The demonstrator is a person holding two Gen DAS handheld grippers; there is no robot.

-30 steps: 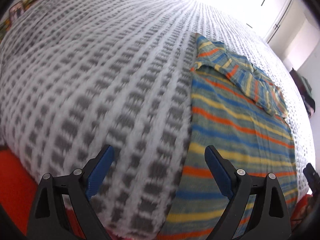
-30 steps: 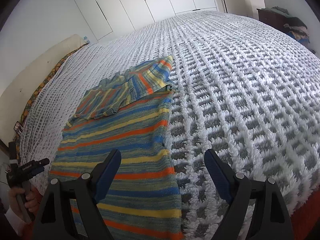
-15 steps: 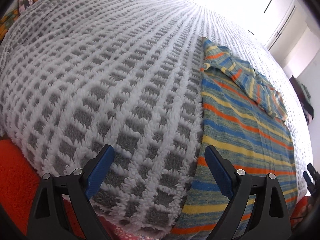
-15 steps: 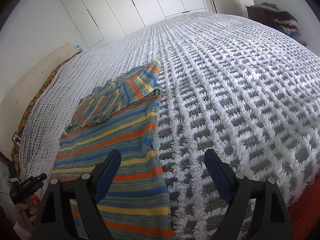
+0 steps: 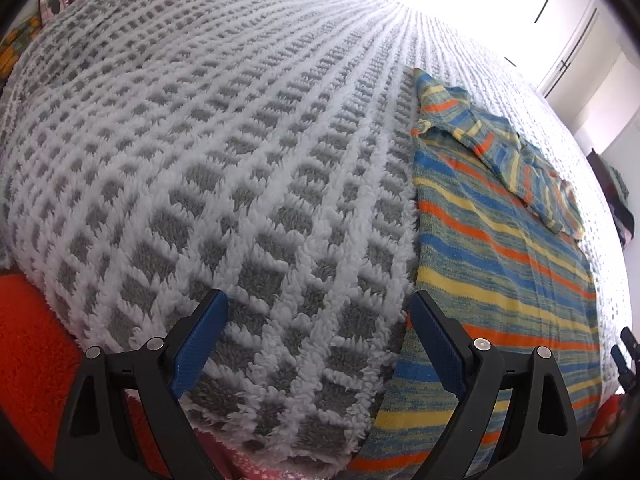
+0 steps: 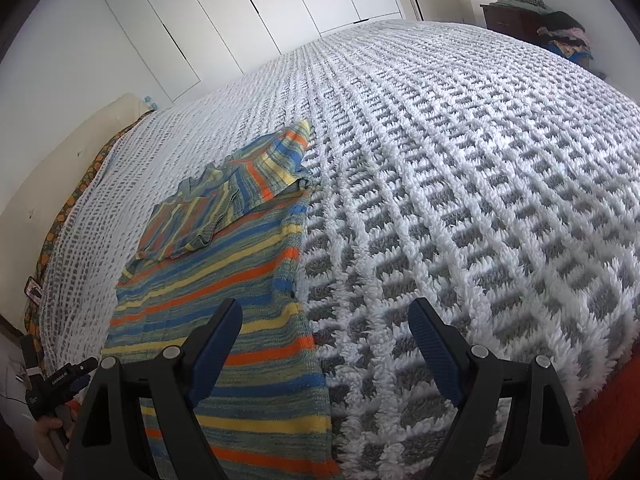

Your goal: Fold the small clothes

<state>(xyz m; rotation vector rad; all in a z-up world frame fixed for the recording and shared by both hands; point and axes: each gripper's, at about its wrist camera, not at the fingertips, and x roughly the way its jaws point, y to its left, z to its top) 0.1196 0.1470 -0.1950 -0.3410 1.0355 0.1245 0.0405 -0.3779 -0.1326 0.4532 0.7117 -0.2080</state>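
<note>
A striped knit garment (image 5: 504,264) in blue, orange and yellow lies flat on the bed, its sleeves folded across its far end. It also shows in the right wrist view (image 6: 224,280). My left gripper (image 5: 316,340) is open and empty, low over the bed's near edge, just left of the garment's left side. My right gripper (image 6: 324,344) is open and empty over the garment's right edge near the hem. The left gripper also shows in the right wrist view (image 6: 60,380) at the far left, held in a hand.
A white and grey waffle-textured blanket (image 6: 460,168) covers the whole bed (image 5: 200,160). A red rug (image 5: 32,340) lies by the bed. White wardrobe doors (image 6: 248,12) stand behind, and a dark dresser with piled clothes (image 6: 536,20) at the far right.
Both grippers have moved closer and lower toward the near edge of the bed. The garment has not moved. Both stay open.
</note>
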